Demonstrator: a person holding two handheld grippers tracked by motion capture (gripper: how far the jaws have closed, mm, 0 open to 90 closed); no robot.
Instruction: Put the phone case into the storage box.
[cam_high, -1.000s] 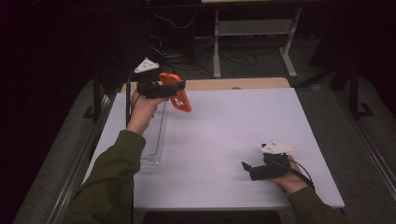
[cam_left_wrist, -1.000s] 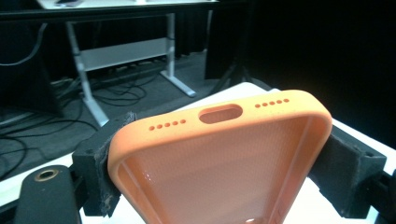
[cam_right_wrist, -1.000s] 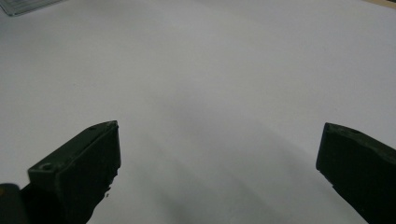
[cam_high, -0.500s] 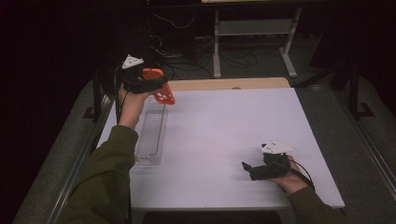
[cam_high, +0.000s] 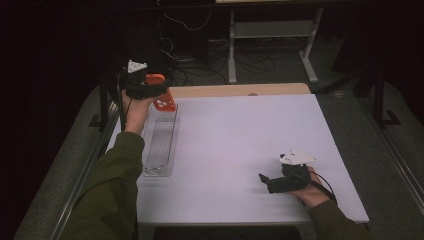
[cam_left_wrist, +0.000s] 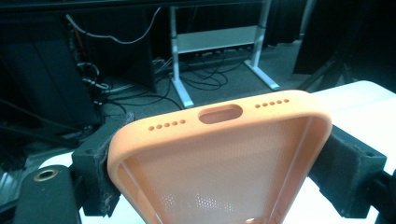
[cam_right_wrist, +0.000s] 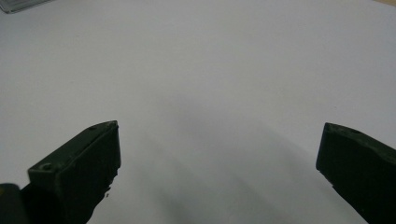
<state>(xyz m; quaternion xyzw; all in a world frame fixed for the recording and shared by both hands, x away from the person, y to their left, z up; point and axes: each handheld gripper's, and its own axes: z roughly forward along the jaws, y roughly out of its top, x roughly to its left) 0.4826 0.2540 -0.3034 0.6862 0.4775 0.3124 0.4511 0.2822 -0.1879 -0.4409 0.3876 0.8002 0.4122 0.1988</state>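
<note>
Left tongs (cam_high: 161, 95) pinching orange phone case (cam_left_wrist: 219, 163), upper left of frame; my right tongs (cam_high: 264, 181) spread, lower right on table (cam_high: 240, 140).

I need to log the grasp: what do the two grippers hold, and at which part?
Left gripper: orange phone case, clamped across its two long sides. Right gripper: nothing.

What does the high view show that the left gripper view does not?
High view alone: the clear plastic tray at the table's left side, and the right hand-held gripper low over the near right of the white table, jaws apart with nothing between them. Left gripper view alone: the case's inside, dotted with tiny holes, its edge with an oval slot and rows of small holes, and the two black jaws pressing its sides. Both: the orange rubbery phone case clamped in the left hand-held gripper, and the cables on the floor beyond.
</note>
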